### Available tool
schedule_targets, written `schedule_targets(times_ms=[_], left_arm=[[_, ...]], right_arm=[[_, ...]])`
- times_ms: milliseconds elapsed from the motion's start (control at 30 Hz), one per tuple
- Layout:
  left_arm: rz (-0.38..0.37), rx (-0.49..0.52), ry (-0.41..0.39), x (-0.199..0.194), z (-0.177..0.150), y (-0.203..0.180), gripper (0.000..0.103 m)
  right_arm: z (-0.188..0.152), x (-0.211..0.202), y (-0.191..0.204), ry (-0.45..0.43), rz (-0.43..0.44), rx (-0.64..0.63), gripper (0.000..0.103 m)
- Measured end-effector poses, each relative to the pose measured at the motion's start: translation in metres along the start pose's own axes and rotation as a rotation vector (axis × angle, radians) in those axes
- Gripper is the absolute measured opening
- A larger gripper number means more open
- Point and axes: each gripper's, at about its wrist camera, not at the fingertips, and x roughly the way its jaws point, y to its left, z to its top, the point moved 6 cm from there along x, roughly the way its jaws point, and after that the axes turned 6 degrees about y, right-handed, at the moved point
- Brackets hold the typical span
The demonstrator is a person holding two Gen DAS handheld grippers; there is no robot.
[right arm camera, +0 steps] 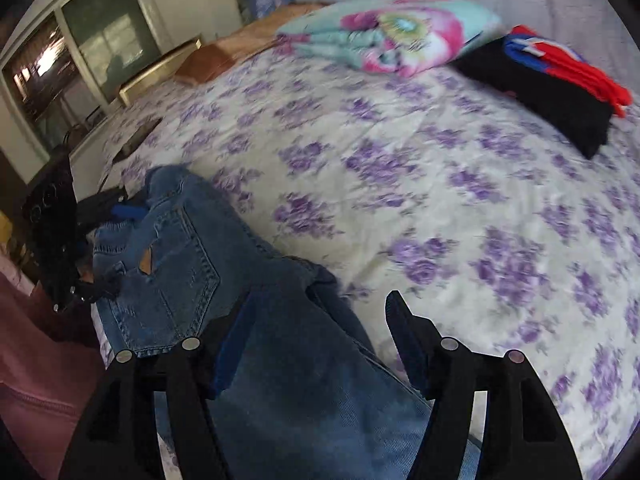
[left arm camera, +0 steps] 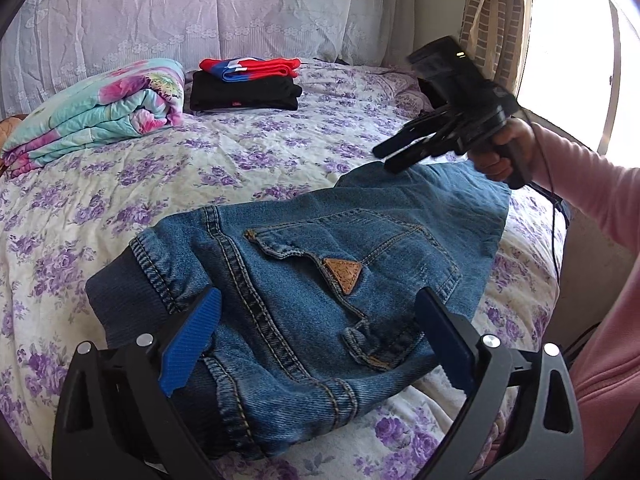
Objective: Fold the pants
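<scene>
Folded jeans on a flowered bed, both grippers open over them.

The blue denim pants (left arm camera: 304,280) lie folded on the near part of the bed (left arm camera: 120,184), back pocket and tan triangular patch facing up. The left gripper (left arm camera: 320,344) hovers at their waistband end, jaws wide apart, nothing pinched. The right gripper (right arm camera: 320,344), held by a hand (left arm camera: 504,152) in a pink sleeve, hangs over the far right end of the denim, jaws apart and gripping nothing. At the far side lie a rolled floral quilt (left arm camera: 100,112) and a stack of folded clothes (left arm camera: 248,84).
</scene>
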Motion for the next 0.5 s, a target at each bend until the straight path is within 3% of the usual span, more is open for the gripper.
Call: schedule_targets(times_ms=[100, 267, 400, 500], left_arm=[[-0.007, 0.0, 0.0, 0.0, 0.0, 0.0, 0.096], [-0.029, -0.005, 0.001, 0.0, 0.0, 0.0, 0.098], [-0.047, -0.016, -0.001, 0.001, 0.001, 0.003, 0.098], [-0.052, -0.02, -0.002, 0.001, 0.001, 0.003, 0.098]], right_arm=[[-0.003, 0.01, 0.013, 0.1, 0.092, -0.047, 0.068], [-0.017, -0.003, 0.04, 0.174, 0.234, -0.124, 0.072], [-0.011, 0.015, 0.02, 0.236, 0.219, -0.073, 0.072], [-0.008, 0.021, 0.023, 0.264, 0.344, -0.075, 0.075]])
